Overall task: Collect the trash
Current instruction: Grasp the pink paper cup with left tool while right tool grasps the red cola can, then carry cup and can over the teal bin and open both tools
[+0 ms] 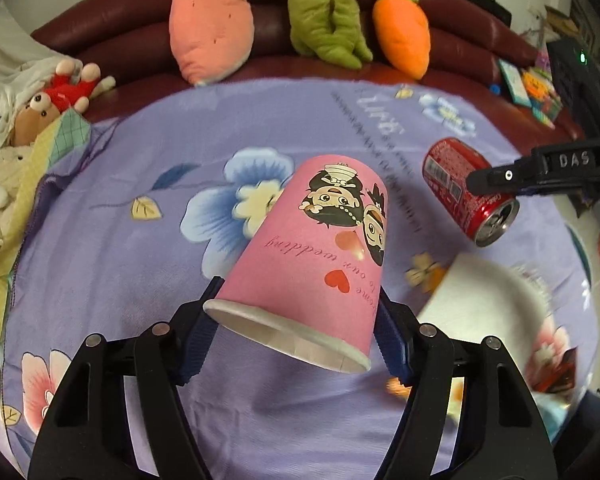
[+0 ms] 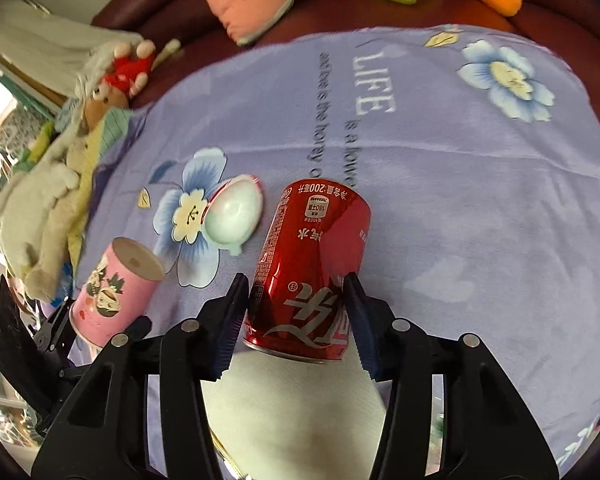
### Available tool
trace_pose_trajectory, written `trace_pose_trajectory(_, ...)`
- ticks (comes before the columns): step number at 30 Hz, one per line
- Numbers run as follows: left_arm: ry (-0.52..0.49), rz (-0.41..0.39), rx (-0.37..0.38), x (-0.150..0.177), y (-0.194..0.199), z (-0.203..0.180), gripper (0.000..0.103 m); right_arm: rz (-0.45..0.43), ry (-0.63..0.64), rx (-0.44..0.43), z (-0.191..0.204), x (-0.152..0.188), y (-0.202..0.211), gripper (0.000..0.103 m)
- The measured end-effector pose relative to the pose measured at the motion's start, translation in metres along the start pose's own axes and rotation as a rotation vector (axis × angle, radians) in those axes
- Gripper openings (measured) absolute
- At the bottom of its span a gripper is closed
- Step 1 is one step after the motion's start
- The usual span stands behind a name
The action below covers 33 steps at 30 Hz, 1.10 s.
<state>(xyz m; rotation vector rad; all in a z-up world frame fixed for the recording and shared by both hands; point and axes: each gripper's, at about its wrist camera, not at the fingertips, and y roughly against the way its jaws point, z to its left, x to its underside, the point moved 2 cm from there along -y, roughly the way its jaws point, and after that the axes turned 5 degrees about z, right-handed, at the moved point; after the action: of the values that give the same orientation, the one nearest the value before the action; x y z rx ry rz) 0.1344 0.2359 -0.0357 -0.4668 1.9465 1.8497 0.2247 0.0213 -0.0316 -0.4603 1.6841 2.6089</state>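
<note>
Your left tongs [image 1: 296, 334] are clamped on a pink paper cup [image 1: 314, 256], one blue pad [image 1: 198, 346] on each side of it near the rim. The cup is tilted, its open mouth turned back toward you and its base pointing away, clear of the purple flowered sheet [image 1: 140, 220] beneath.

Your right tongs [image 2: 294, 322] are clenched on a red soda can [image 2: 314, 264]; the pads [image 2: 230, 326] press its lower sides, and the can wall looks dented where they bite. The can's top end points back toward you and its bottom away. From the left tongs the same can shows off to the right, held clear of the sheet.

Beyond the right tongs, just left of the can, a small white lid-like piece with a red edge [image 2: 234, 212] lies on the sheet; what it is, you cannot tell. Directly under the right tongs there is a white surface [image 2: 296, 400], blurred. Past both tongs, at the far side of the sheet, stuffed toys lean on a dark red sofa [image 1: 112, 28]: a pink one [image 1: 210, 24], a green one [image 1: 324, 16] and an orange carrot [image 1: 404, 36].
</note>
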Motion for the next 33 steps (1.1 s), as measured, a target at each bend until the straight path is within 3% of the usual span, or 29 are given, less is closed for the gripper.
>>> trace_pose_trajectory(6,-0.020,-0.021,0.028,-0.011,0.019,-0.042,0.071,-0.056,-0.034,-0.028,-0.030,0.020,0.043,0.047)
trace_pose_trajectory(13,-0.090,-0.031,0.077,-0.012,0.031,-0.112,0.071,-0.155,-0.115,-0.098,-0.086,0.066,0.107,0.047)
trace_pose_trajectory(26,-0.287,-0.022,0.202,-0.023,0.034,-0.284,0.071,-0.325,-0.292,-0.143,-0.214,0.135,0.198,0.047)
trace_pose_trajectory(33,-0.392,0.017,0.252,-0.023,0.018,-0.376,0.071,-0.418,-0.390,-0.125,-0.289,0.180,0.240,0.047)
